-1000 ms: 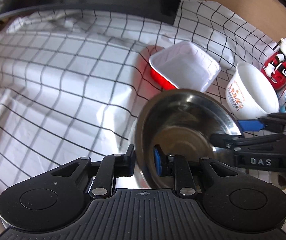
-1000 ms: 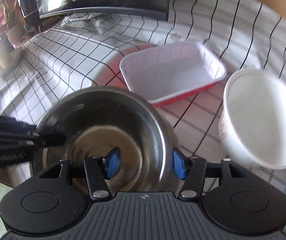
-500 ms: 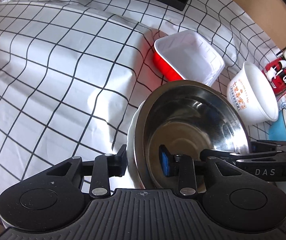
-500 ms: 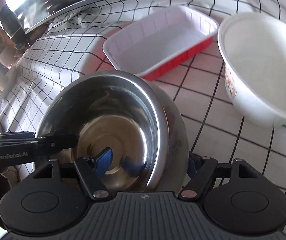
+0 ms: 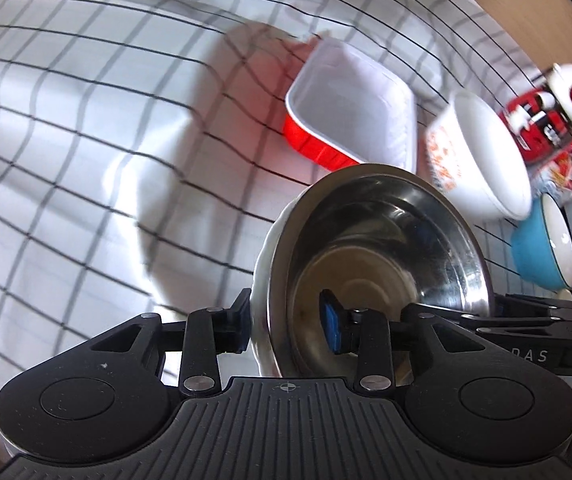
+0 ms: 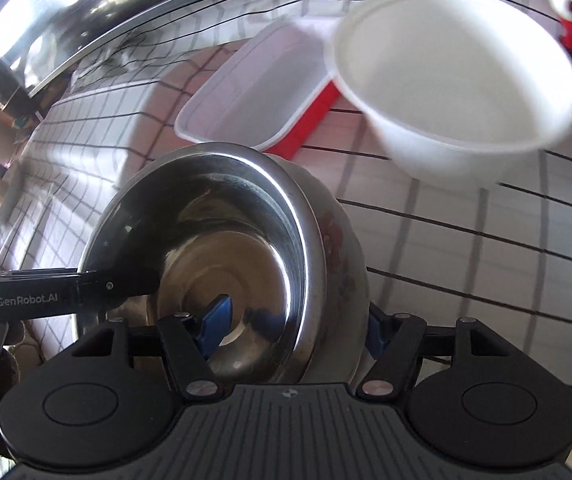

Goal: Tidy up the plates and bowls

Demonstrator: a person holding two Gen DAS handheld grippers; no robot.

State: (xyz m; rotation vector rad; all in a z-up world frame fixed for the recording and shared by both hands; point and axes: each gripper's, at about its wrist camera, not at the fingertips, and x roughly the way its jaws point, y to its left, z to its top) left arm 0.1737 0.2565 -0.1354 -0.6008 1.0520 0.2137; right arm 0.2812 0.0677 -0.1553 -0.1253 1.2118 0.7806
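On the black-and-white checked tablecloth (image 5: 86, 160), sorting is partly done. A round stainless-steel bowl (image 5: 385, 240) sits nested inside a pale ceramic bowl with a scalloped white rim (image 5: 264, 248); that pair makes the only stack in view. Whether the stack rests on the cloth or hangs just above it cannot be told.

Left loose: a rectangular red tray with a white inside (image 5: 353, 120), a white paper bowl with orange print (image 5: 481, 152) just beside the tray, and a small blue bowl with a white inside (image 5: 537, 252) near the right edge. Judged from this, most of the gathering remains.

Left gripper (image 5: 286, 324) points steeply down. It straddles the near wall of the stack, one pad outside the ceramic bowl and one inside the steel bowl. Its jaws have just been opening, and the inner pad stands clear of the metal.

Right gripper (image 6: 293, 328) angles down the same way at the opposite side of the stack. Both walls lie between its jaws, which have just been closing a little. The inner pad shows a gap to its own reflection, so no pinch is seen.
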